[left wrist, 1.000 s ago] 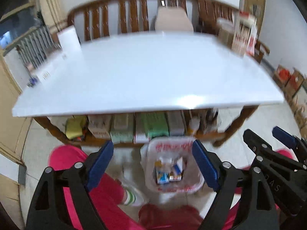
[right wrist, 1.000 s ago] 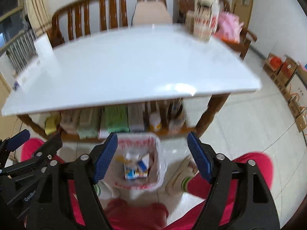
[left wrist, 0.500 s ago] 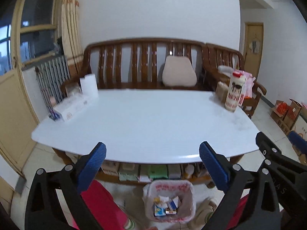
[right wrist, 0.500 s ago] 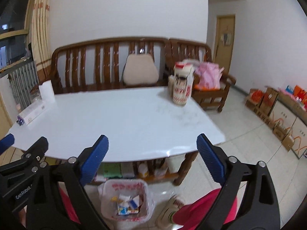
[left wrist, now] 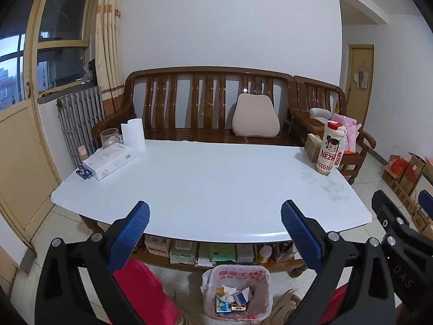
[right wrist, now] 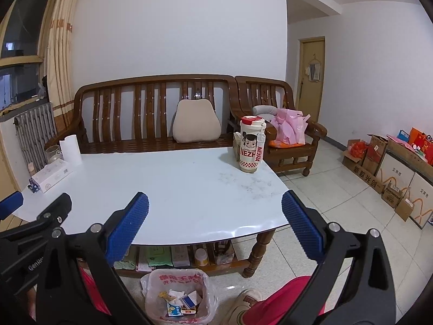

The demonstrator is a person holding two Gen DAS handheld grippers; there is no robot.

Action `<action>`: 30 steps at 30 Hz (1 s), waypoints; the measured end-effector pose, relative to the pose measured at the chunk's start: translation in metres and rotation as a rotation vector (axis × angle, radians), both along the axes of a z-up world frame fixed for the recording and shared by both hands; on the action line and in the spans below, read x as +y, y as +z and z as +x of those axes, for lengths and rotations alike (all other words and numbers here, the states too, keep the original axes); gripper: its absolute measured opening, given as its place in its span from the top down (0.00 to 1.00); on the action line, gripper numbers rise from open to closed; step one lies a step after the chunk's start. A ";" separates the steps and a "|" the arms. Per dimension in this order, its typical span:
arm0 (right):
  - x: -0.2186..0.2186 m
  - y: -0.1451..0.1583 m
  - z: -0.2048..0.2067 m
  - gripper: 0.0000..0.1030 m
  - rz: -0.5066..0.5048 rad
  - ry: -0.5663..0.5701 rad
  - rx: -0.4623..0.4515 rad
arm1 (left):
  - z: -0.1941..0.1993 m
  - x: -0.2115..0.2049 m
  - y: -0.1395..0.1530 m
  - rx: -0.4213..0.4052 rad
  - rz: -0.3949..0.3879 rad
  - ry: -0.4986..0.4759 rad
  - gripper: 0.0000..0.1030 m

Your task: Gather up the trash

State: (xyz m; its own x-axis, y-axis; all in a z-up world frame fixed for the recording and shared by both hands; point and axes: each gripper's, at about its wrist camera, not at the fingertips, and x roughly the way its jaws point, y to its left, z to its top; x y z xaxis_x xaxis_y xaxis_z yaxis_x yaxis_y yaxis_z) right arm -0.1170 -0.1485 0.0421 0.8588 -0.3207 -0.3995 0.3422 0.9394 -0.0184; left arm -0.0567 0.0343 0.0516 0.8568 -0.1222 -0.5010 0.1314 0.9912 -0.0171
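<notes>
The bag-lined trash bin (left wrist: 236, 293), holding small cartons, is sitting on the floor beneath the desk (left wrist: 211, 187) front edge. I am holding my left claw (left wrist: 215, 233) and right claw (right wrist: 215, 230) wide, both gripping nothing, above it.

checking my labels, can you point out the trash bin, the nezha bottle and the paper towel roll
trash bin (left wrist: 260, 272): left wrist view, on the bag-lined rim at the back.
Nezha bottle (right wrist: 250, 146): right wrist view, on the printed body.
paper towel roll (left wrist: 132, 134): left wrist view, on the roll's white side.
</notes>
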 end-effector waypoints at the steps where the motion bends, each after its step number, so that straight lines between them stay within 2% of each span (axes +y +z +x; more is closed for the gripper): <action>1: 0.000 0.000 0.000 0.06 0.003 0.002 -0.001 | 0.000 0.000 0.001 0.003 0.004 -0.003 0.08; 15: 0.005 0.005 -0.005 0.06 -0.009 -0.010 -0.007 | -0.004 -0.003 0.002 -0.014 0.022 0.005 0.08; 30: 0.006 0.003 -0.002 0.06 -0.011 -0.017 -0.006 | 0.002 -0.002 -0.001 0.011 0.023 0.001 0.08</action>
